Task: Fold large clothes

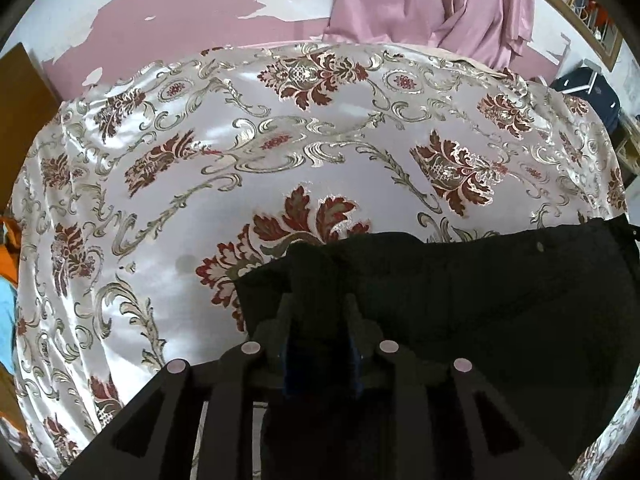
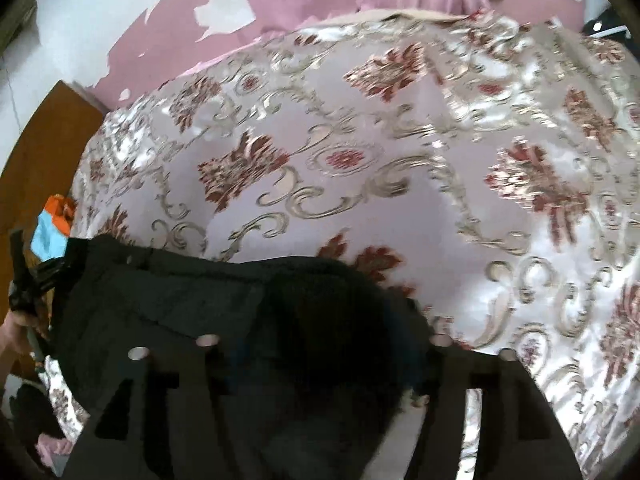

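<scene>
We see a black garment (image 1: 460, 300) lying on a bed covered by a shiny white bedspread (image 1: 200, 160) with red and gold flower patterns. The garment sits at the near edge of the bedspread, right under both tools, and its far edge runs roughly straight across the cloth.

In the left wrist view, the left gripper (image 1: 320, 312) points steeply down at the left end of the garment. Its jaws stand narrow, and a fold of the black cloth rises between the fingers (image 1: 286, 320). It looks pinched, but dark cloth against dark fingers keeps us from being sure the pads press on it.

In the right wrist view, the picture is blurred. The right gripper (image 2: 320, 344) hangs over the right end of the garment with its jaws fairly wide, the black cloth lying between and beneath them. We cannot see the pads gripping it. At the left edge of that view we make out the other tool and a hand (image 2: 14, 332) holding it.

Behind the bed hang pink curtains (image 1: 432, 0) against a pink and white wall (image 1: 180, 12).
</scene>
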Demonstrator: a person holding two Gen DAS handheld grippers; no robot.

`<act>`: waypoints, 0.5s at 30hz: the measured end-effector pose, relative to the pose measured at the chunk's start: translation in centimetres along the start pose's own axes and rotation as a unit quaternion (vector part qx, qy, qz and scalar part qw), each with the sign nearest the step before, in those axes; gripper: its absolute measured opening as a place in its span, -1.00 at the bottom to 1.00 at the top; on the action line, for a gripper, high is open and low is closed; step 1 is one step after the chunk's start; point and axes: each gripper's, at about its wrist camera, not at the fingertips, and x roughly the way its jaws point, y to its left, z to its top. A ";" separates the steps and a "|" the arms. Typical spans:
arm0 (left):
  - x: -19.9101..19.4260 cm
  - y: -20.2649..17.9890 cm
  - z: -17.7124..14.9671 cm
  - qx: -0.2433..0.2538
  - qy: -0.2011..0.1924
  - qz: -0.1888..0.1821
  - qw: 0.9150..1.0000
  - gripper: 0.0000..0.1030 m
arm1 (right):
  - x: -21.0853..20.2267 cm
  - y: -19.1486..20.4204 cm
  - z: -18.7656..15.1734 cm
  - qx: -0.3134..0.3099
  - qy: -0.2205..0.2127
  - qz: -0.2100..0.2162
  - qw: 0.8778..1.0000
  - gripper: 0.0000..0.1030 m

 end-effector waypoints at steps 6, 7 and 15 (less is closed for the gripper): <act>-1.7 0.3 0.5 -0.008 -0.010 0.009 1.000 -0.43 | -2.0 -0.2 -0.1 0.010 -0.022 -0.029 0.999 0.13; -2.0 0.5 0.5 -0.012 -0.013 0.009 1.000 -0.40 | -2.6 0.2 -0.1 0.006 -0.033 -0.043 0.999 0.13; -7.1 3.0 -0.3 -0.095 -0.095 0.059 0.989 -0.33 | -7.0 2.4 -1.1 0.016 -0.114 -0.078 0.990 0.13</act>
